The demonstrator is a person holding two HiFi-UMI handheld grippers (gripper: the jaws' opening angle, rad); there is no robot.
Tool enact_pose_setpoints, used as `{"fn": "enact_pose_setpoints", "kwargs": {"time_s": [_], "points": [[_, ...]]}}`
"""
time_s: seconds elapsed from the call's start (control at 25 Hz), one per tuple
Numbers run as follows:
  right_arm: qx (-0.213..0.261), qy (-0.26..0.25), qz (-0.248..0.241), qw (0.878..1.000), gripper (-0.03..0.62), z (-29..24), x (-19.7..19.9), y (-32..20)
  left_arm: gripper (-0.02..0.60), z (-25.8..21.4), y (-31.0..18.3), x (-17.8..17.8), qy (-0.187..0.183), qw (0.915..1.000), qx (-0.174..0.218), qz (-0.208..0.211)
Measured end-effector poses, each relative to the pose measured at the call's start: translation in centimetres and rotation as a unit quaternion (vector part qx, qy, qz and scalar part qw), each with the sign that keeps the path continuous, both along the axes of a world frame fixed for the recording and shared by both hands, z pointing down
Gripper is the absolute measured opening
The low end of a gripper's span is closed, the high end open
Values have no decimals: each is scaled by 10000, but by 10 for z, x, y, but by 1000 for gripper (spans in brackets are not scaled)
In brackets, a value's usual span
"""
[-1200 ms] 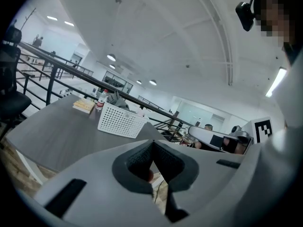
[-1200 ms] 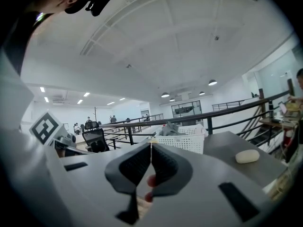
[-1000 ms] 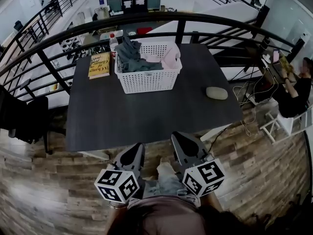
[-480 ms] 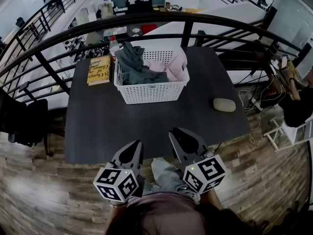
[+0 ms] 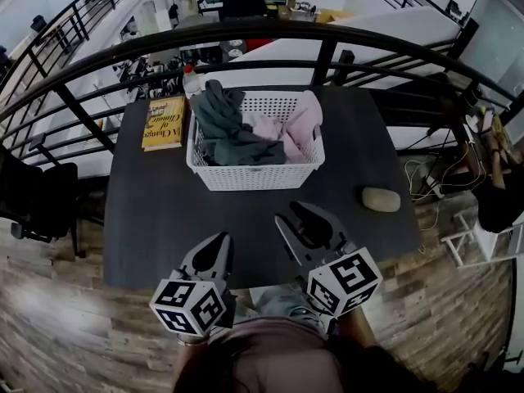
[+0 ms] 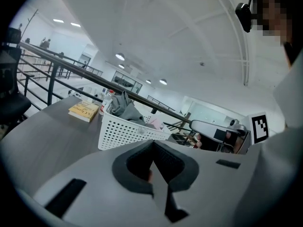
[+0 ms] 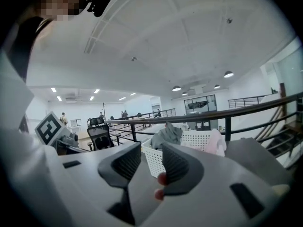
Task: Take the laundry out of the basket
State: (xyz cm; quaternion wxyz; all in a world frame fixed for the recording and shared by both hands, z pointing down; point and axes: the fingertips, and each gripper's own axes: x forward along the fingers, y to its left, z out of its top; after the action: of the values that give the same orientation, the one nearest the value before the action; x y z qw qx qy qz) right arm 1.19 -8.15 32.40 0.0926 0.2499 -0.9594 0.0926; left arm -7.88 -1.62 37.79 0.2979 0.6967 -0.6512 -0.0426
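Observation:
A white perforated laundry basket [image 5: 254, 173] stands at the far middle of the dark table [image 5: 164, 211]. In it lie a grey garment [image 5: 219, 119], heaped over the left rim, and a pink garment [image 5: 296, 128] at the right. Both grippers hover over the table's near edge, well short of the basket. My left gripper [image 5: 219, 242] is shut with nothing in it. My right gripper [image 5: 293, 214] has its jaws opening, with only air between them. The right gripper view looks at the basket [image 7: 199, 140] and grey garment [image 7: 166, 134]. The left gripper view shows the basket [image 6: 124, 132] too.
A yellow book [image 5: 164, 121] lies left of the basket, and a bottle [image 5: 191, 79] stands behind it. A pale oval object [image 5: 381, 199] rests near the table's right edge. A black railing [image 5: 270, 31] curves behind the table. A dark chair [image 5: 33, 203] stands at the left.
Both grippers have moved forward from above the floor to over the table's near edge. The right gripper's jaws have parted. The basket sits nearer in the head view.

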Motion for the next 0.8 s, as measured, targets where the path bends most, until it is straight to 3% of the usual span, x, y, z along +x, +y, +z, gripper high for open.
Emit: {"fn": "enact_pose_setpoints", "kwargs": {"time_s": [0.48,0.8], "points": [[-37,331,-655,9973,218,9,-45,-57,0,11,-39,-45,76,9978,-256,-607],[-181,636,-514,9965,254,24,-89,-76,0,21,-51,-92,116,9979,-410,-495]]}}
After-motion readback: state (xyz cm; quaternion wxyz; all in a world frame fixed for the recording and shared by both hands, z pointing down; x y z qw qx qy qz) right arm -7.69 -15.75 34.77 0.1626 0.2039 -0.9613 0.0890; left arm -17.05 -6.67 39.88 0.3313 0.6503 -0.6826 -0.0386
